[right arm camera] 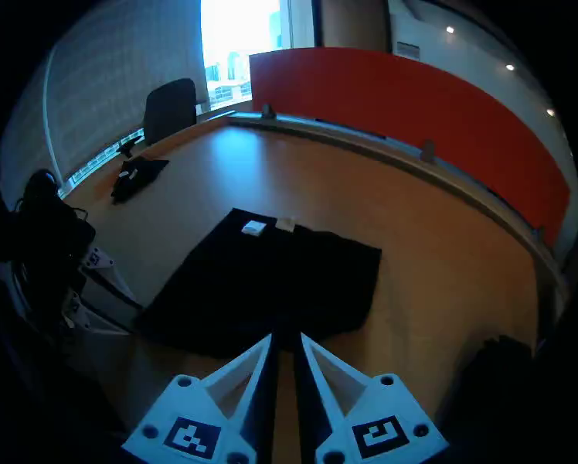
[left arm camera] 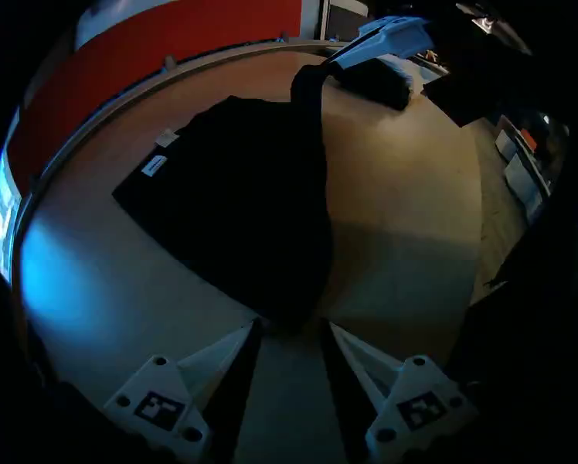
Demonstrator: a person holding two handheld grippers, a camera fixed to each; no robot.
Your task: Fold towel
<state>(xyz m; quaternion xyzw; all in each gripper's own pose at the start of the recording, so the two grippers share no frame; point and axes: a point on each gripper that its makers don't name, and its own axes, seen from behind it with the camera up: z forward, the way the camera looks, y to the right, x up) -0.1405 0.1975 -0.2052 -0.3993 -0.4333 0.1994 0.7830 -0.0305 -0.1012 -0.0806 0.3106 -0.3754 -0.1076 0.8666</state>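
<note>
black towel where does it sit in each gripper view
Left gripper view: the black towel spreads centre-left, from bottom middle up to the top.
Right gripper view: the black towel lies in the centre, lower half.
Shared landmark: the red partition beyond it.

towel [left arm camera: 243, 209] | black, white tags [left arm camera: 154, 165] | mostly flat on wooden table [left arm camera: 397, 193] | far corner lifted

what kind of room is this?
Likely an office or meeting room: a long wooden desk backed by a red divider panel, and a black office chair beside a bright window.
</note>
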